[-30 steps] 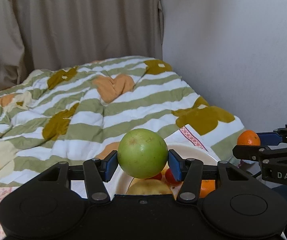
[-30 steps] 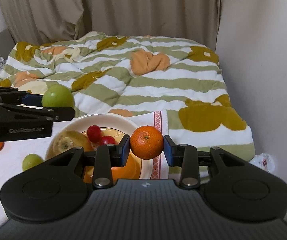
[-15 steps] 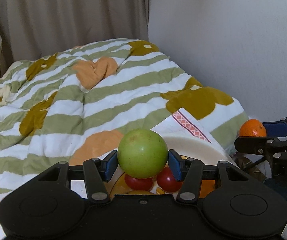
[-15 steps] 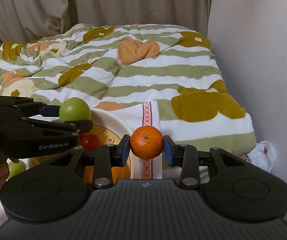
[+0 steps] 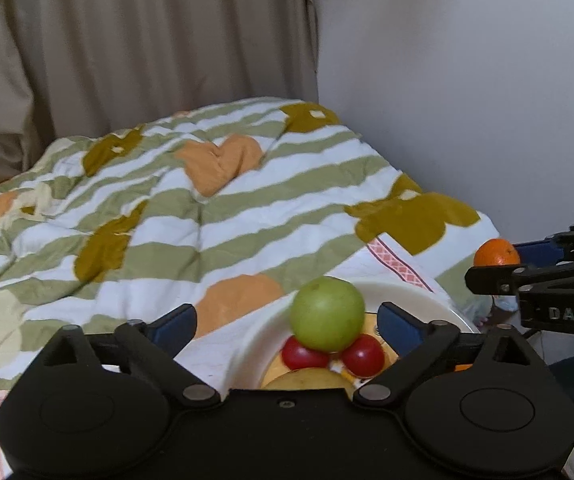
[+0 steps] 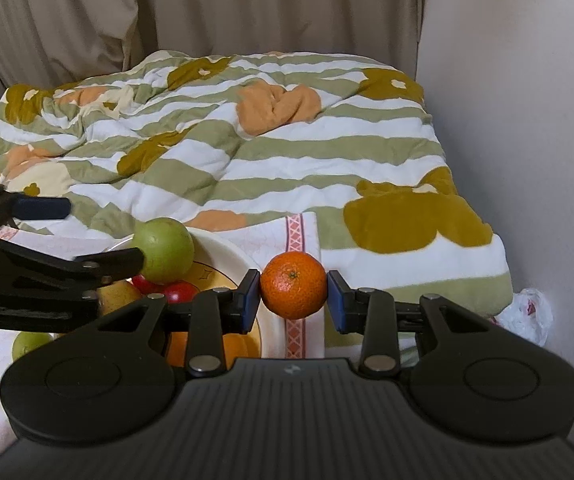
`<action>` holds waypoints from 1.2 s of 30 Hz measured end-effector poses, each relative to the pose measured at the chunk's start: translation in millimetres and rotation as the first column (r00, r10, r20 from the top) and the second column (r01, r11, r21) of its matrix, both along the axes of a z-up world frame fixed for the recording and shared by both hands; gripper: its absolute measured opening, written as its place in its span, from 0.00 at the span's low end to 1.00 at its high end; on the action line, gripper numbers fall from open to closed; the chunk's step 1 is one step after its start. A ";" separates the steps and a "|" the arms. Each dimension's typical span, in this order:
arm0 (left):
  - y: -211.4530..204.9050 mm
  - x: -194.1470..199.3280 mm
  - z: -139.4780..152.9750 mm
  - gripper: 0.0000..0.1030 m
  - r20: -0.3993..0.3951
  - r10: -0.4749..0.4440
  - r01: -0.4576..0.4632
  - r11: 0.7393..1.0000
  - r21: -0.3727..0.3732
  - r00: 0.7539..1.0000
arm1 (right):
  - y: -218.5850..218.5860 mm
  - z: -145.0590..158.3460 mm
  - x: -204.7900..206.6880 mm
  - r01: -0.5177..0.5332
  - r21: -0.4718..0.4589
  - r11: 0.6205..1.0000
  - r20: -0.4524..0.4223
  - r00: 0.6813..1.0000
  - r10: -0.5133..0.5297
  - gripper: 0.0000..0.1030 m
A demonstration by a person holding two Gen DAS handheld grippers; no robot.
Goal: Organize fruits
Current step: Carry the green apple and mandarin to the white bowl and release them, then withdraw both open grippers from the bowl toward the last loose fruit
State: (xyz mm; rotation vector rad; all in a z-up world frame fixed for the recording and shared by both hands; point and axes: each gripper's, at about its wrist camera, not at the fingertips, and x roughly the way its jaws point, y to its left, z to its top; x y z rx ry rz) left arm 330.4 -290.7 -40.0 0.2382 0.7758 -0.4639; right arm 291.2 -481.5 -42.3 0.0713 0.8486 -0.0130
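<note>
Green second apple (image 6: 31,345) beside the plate (image 6: 223,250) shows only rightward.

Round green apple (image 5: 327,314): smooth, faintly glossy skin. Small orange mandarin (image 6: 293,290): dimpled, matt peel. Two red cherry tomatoes (image 5: 361,355): slick, shiny. Cream round plate (image 5: 427,300): glazed, glossy. Striped green-and-white quilt (image 5: 227,220): soft matt cloth, wrinkled. Beige curtain (image 5: 147,48): matt woven fabric.

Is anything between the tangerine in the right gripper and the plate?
Partly. The left gripper, its jaws opening around the green apple, reaches over the plate. That apple sits on two red fruits. The tangerine, in the right gripper, has only the plate's near right rim clear.
</note>
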 end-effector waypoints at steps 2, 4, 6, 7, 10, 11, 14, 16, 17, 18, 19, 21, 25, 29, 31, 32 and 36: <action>7.6 -4.4 5.7 0.97 0.013 0.014 -0.014 1.000 -0.001 1.000 | 3.4 0.5 2.1 -0.015 0.000 1.000 0.003 1.000 0.015 0.49; 13.6 -8.9 9.8 0.97 0.022 0.034 -0.034 0.999 0.008 0.999 | 7.9 0.8 4.0 -0.035 0.005 0.999 0.006 0.999 0.035 0.49; 19.9 -13.1 13.0 0.97 0.027 0.050 -0.050 0.999 0.016 0.998 | 12.5 0.9 5.8 -0.064 0.007 0.998 0.011 0.998 0.064 0.49; 23.0 -15.2 14.1 0.97 0.027 0.057 -0.057 0.998 0.018 0.998 | 15.1 0.4 6.9 -0.076 0.007 0.997 0.012 0.997 0.076 0.50; 32.3 -21.4 16.4 0.97 0.023 0.080 -0.080 0.997 0.011 0.997 | 23.6 -2.9 11.2 -0.112 0.008 0.994 0.013 0.994 0.112 0.50; 35.6 -23.1 17.1 0.97 0.021 0.089 -0.089 0.996 0.007 0.996 | 26.4 -4.8 12.6 -0.123 0.010 0.992 0.013 0.992 0.123 0.50; 44.6 -27.8 17.3 0.97 0.010 0.116 -0.116 0.993 -0.005 0.993 | 33.3 -13.1 18.6 -0.149 0.014 0.989 0.007 0.989 0.149 0.49; 49.7 -30.0 16.9 0.97 0.003 0.130 -0.130 0.992 -0.009 0.992 | 37.5 -19.2 21.6 -0.164 0.007 0.987 0.003 0.987 0.164 0.50; 51.8 -31.3 16.5 0.97 0.002 0.136 -0.136 0.991 -0.008 0.991 | 39.4 -22.0 22.9 -0.171 0.004 0.985 0.001 0.985 0.171 0.50; 54.2 -32.7 16.2 0.97 0.000 0.142 -0.142 0.990 -0.009 0.990 | 40.4 -24.6 23.8 -0.176 0.003 0.984 0.000 0.984 0.176 0.50; 56.6 -34.1 16.1 0.97 -0.003 0.146 -0.146 0.989 -0.013 0.989 | 41.6 -26.3 23.8 -0.181 0.003 0.983 -0.001 0.983 0.181 0.50; 60.7 -36.5 15.8 0.97 -0.009 0.156 -0.156 0.988 -0.020 0.988 | 43.5 -30.1 24.7 -0.189 -0.002 0.982 -0.002 0.982 0.189 0.50; 66.8 -41.9 16.5 0.97 -0.012 0.173 -0.174 0.985 -0.023 0.985 | 46.0 -30.6 20.6 -0.200 -0.020 0.980 0.014 0.980 0.200 0.59; 70.3 -47.9 18.6 0.98 -0.010 0.187 -0.187 0.982 -0.024 0.982 | 47.4 -24.7 12.1 -0.179 -0.058 0.982 0.039 0.983 0.181 1.00; 72.1 -52.5 20.3 0.98 -0.006 0.194 -0.194 0.981 -0.025 0.981 | 47.5 -20.5 2.9 -0.170 -0.080 0.982 0.069 0.982 0.176 1.00; 73.0 -54.9 21.4 0.98 -0.005 0.198 -0.198 0.980 -0.025 0.980 | 47.3 -18.7 -0.3 -0.173 -0.084 0.981 0.073 0.981 0.180 1.00; 76.2 -67.7 29.4 0.98 0.008 0.214 -0.213 0.976 -0.038 0.977 | 43.9 -10.4 -11.5 -0.162 -0.089 0.983 0.069 0.983 0.168 1.00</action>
